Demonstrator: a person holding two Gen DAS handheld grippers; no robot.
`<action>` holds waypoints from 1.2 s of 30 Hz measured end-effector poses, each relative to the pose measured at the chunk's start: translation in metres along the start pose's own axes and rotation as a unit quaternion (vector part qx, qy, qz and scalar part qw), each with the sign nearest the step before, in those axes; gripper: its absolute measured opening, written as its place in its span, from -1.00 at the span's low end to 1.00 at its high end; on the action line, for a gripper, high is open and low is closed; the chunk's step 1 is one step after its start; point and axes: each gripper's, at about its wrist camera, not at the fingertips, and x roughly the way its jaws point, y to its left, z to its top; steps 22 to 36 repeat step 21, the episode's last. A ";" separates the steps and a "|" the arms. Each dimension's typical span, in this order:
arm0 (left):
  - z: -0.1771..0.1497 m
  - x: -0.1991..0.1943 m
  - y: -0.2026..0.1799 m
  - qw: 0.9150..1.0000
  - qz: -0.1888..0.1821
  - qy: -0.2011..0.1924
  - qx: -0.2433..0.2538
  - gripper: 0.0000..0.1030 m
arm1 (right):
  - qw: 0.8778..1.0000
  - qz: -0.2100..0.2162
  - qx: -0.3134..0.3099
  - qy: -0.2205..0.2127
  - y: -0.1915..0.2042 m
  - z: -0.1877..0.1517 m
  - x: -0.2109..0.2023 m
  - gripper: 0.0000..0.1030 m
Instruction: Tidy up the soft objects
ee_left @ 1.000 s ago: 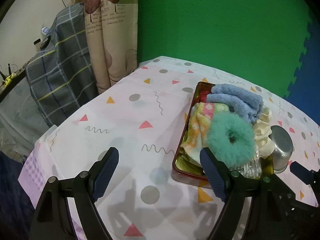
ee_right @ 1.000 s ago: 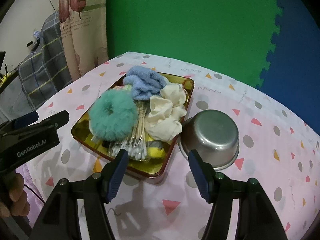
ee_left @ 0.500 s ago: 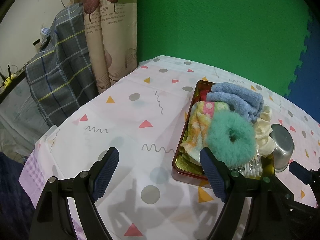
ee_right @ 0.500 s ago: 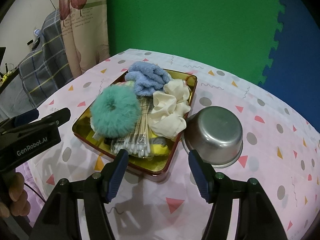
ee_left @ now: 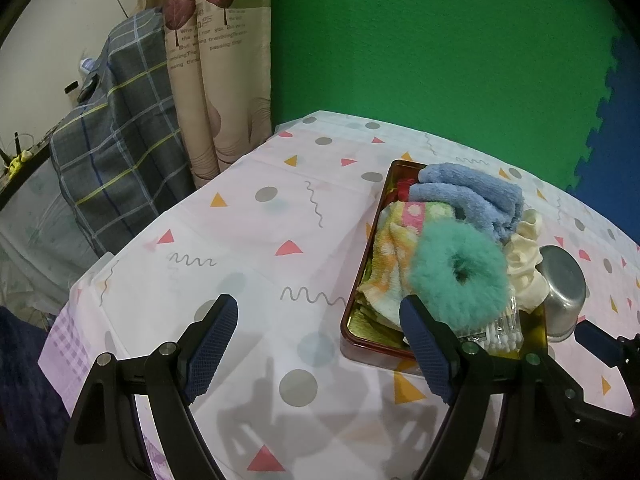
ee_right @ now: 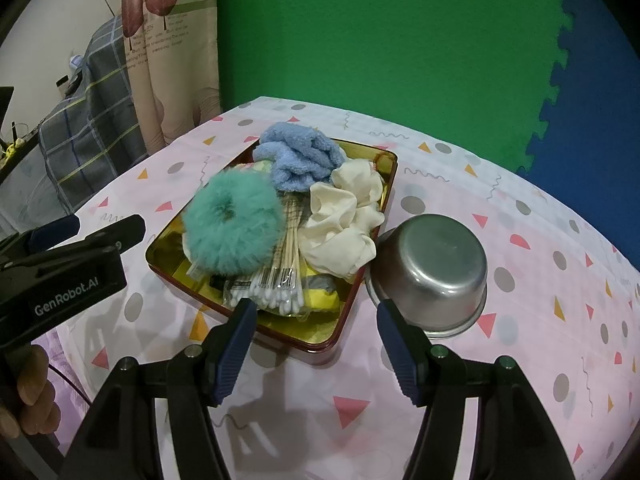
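A gold tray with a red rim (ee_right: 320, 336) (ee_left: 362, 342) holds a fluffy teal scrunchie (ee_right: 232, 226) (ee_left: 460, 276), a blue fuzzy cloth (ee_right: 300, 156) (ee_left: 472, 192), a cream scrunchie (ee_right: 344, 220) (ee_left: 524, 256), a pack of cotton swabs (ee_right: 272, 284) and a patterned towel (ee_left: 392, 248). An upturned steel bowl (ee_right: 436, 268) (ee_left: 562, 288) stands right of the tray. My right gripper (ee_right: 316, 320) hovers open over the tray's near edge, holding nothing. My left gripper (ee_left: 320, 324) is open and empty above the cloth left of the tray.
The table wears a pink cloth (ee_left: 260, 240) printed with triangles and dots. A curtain (ee_left: 216, 80) and a plaid-covered object (ee_left: 116, 152) stand beyond its left edge. Green and blue foam mats (ee_right: 400, 40) back the table. A hand (ee_right: 28, 396) holds the left gripper's body.
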 end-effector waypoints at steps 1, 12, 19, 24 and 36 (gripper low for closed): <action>0.000 0.000 0.000 1.000 0.000 0.000 0.000 0.56 | 1.000 0.000 0.001 -0.001 0.000 0.000 0.000 0.25; 0.000 -0.001 -0.001 1.000 0.000 -0.003 -0.002 0.56 | 1.000 0.002 0.000 0.000 0.001 0.000 0.000 0.25; 0.002 -0.001 -0.003 1.000 -0.005 -0.006 0.004 0.56 | 1.000 0.005 0.000 0.000 0.001 -0.001 0.001 0.25; 0.002 -0.003 -0.004 1.000 -0.004 -0.007 0.004 0.56 | 1.000 0.004 0.001 -0.002 0.001 -0.001 0.001 0.24; 0.002 -0.003 -0.004 1.000 -0.004 -0.007 0.004 0.56 | 1.000 0.004 0.001 -0.002 0.001 -0.001 0.001 0.24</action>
